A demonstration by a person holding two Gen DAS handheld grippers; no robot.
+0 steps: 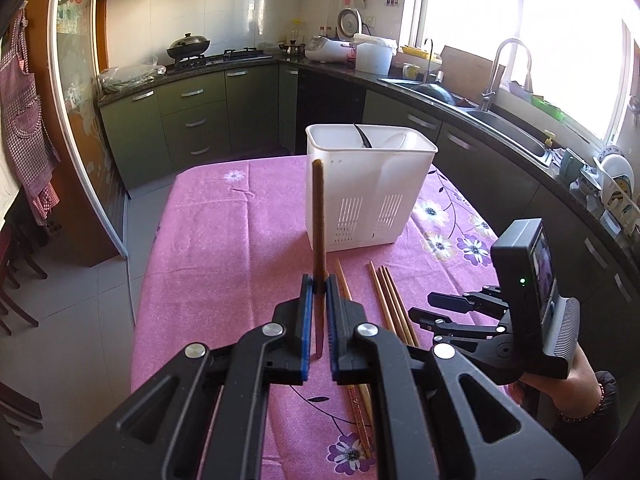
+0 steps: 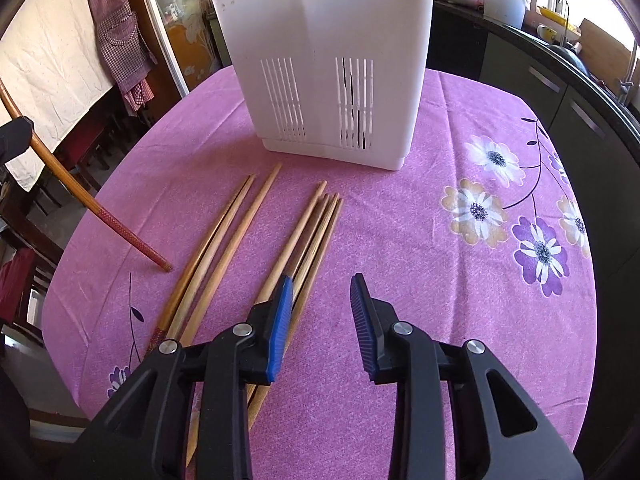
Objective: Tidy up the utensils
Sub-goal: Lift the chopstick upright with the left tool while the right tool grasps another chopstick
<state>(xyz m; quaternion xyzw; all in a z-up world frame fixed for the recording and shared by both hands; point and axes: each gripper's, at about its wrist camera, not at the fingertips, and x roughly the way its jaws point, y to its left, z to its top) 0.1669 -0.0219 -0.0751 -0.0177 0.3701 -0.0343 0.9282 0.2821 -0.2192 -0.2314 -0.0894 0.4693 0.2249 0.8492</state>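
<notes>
My left gripper is shut on a brown chopstick and holds it upright above the pink tablecloth, in front of the white utensil caddy. The same chopstick shows at the left of the right wrist view, its patterned end touching or just above the cloth. The caddy stands in the middle of the table with a dark utensil inside. Several wooden chopsticks lie on the cloth in front of it. My right gripper is open and empty, low over the right group of chopsticks.
The table wears a pink flowered cloth. Kitchen counters with a sink and a dish rack run along the right. Dark chairs stand at the table's left. An apron hangs on the wall.
</notes>
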